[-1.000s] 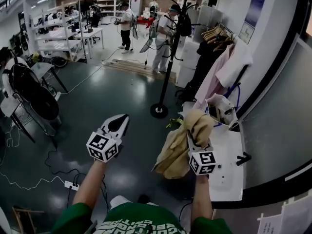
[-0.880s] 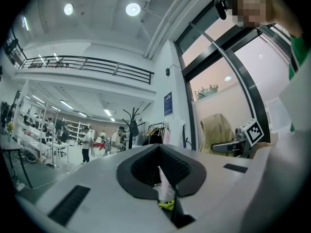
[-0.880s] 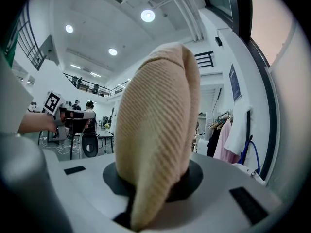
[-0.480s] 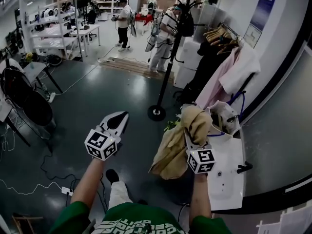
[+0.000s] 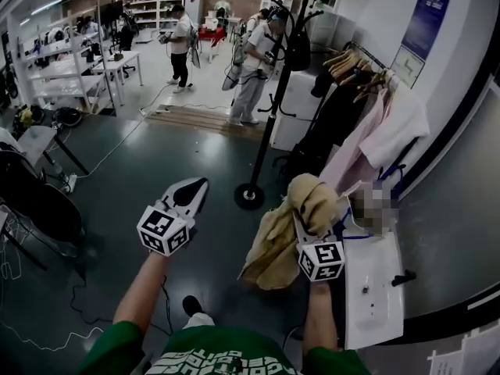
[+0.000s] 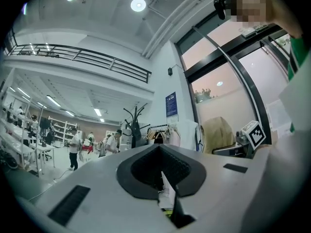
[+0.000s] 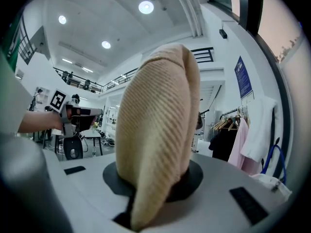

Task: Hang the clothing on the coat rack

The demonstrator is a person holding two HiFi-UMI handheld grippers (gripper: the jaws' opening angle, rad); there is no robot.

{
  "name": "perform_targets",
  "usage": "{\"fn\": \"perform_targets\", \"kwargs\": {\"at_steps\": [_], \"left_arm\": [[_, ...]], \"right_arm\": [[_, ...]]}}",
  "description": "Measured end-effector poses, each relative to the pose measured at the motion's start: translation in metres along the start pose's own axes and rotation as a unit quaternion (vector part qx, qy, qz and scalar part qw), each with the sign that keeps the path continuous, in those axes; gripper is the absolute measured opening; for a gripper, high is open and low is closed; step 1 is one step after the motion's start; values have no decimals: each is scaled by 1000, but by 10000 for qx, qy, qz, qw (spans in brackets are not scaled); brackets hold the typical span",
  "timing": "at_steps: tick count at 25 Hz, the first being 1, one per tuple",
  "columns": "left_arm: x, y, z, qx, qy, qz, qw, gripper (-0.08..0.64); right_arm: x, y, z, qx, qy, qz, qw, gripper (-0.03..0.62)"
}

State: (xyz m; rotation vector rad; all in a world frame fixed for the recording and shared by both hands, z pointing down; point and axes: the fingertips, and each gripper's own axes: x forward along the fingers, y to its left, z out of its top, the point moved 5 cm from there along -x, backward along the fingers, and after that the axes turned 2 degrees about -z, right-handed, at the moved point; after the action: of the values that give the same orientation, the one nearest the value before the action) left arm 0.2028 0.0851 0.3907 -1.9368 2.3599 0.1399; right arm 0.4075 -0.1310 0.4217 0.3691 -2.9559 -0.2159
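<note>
Right tool (image 5: 303, 219) clenched on tan knit garment (image 5: 275, 248) draped over it, left tool (image 5: 190, 191) closed and empty, black coat rack (image 5: 275, 92) standing on the floor (image 5: 156, 162) ahead, well apart

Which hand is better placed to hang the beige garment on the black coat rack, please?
Right. The right gripper is shut on the beige garment, with the coat rack standing ahead of both hands; the left gripper is shut and empty.
</note>
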Motion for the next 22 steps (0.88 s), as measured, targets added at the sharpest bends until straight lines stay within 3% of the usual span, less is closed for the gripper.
{"fn": "perform_targets", "kwargs": {"at_steps": [9,22], "left_arm": [[19,127,4,-62,-97,-317,9994,3],[70,239,-17,-132,-93,-608,9980,3]], "right_arm": [[105,38,25,129,-87,-383,9991,78],[235,61,28,93,95,-455,9989,78]]}}
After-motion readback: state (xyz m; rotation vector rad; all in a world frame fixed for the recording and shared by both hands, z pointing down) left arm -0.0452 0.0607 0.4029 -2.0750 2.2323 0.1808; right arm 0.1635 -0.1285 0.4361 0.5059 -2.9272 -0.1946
